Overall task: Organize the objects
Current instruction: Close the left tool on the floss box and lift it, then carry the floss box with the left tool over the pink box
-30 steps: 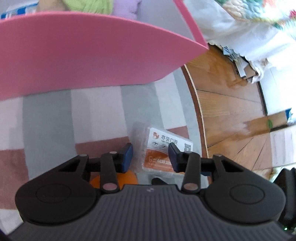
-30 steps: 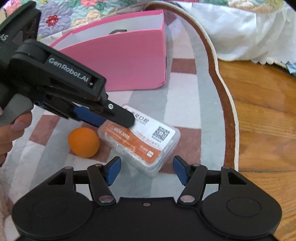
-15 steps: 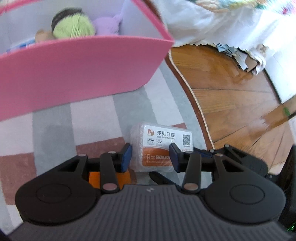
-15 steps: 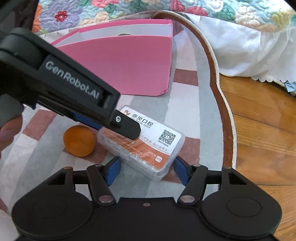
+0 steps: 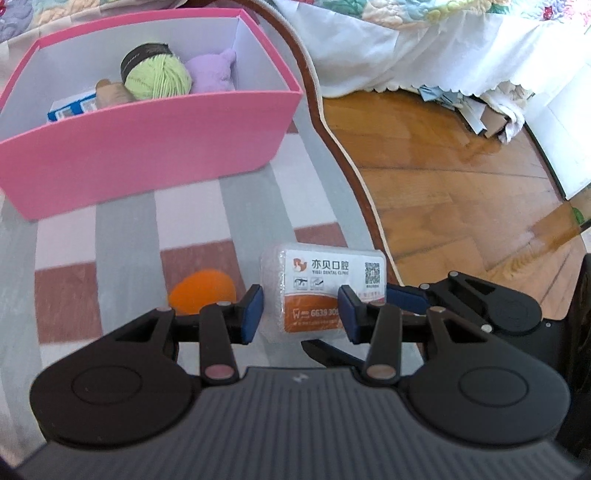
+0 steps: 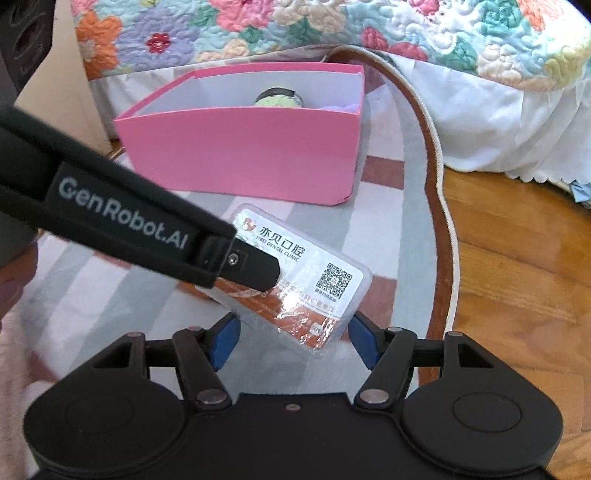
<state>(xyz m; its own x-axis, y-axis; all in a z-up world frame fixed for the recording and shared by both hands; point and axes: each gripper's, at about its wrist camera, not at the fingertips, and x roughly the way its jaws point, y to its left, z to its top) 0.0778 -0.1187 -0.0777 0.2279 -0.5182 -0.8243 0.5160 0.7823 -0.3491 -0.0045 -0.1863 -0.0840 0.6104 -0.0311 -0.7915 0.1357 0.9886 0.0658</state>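
Note:
A clear plastic box with a white and orange dental clinic label (image 5: 325, 295) (image 6: 306, 284) sits between the fingers of my left gripper (image 5: 301, 312). It appears raised off the striped rug. The left jaws touch its sides. My right gripper (image 6: 293, 339) is open, its blue pads just under and beside the box's near end. An orange ball (image 5: 202, 291) lies on the rug left of the box. A pink storage box (image 5: 147, 147) (image 6: 243, 155) stands beyond, holding green yarn (image 5: 157, 74), a purple plush (image 5: 216, 72) and other items.
The rug's brown edge (image 5: 354, 177) curves to the right, with wooden floor (image 5: 461, 184) beyond. A bed with a floral quilt (image 6: 332, 26) and white skirt (image 5: 424, 48) stands behind the pink box. Paper scraps (image 5: 476, 114) lie under the bed edge.
My left gripper has pulled back and risen with the box, so the pink box's inside now shows. My right gripper has moved in closer under the box.

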